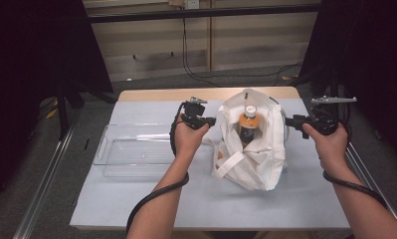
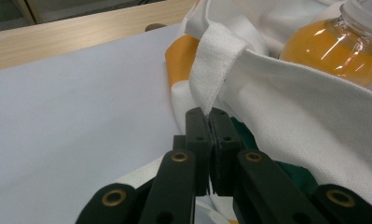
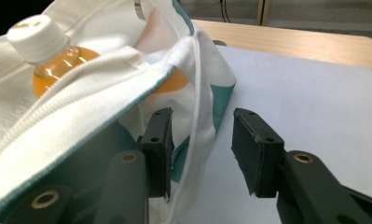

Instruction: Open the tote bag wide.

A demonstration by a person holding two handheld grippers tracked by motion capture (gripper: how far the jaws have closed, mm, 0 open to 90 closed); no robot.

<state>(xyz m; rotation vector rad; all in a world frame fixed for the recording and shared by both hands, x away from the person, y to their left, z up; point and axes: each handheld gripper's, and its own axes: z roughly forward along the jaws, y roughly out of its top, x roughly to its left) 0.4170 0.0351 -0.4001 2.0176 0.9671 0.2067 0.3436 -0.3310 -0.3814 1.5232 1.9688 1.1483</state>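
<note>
White canvas tote bag (image 1: 250,149) sits mid-desk (image 1: 136,209) in front of me, an orange drink bottle (image 1: 247,124) standing inside. My left gripper (image 2: 206,116) has its jaws clenched on the bag's strap (image 2: 216,60). My right gripper (image 3: 200,140) has its jaws released; another strap (image 3: 200,126) hangs between them, seemingly unpinched. Farther left lies a clear plastic tray (image 1: 136,149).

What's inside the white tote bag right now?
An orange drink bottle with a white cap stands upright in the white tote bag. The bottle's lower part and the bag's bottom are covered by fabric, so anything else inside can't be seen.
</note>
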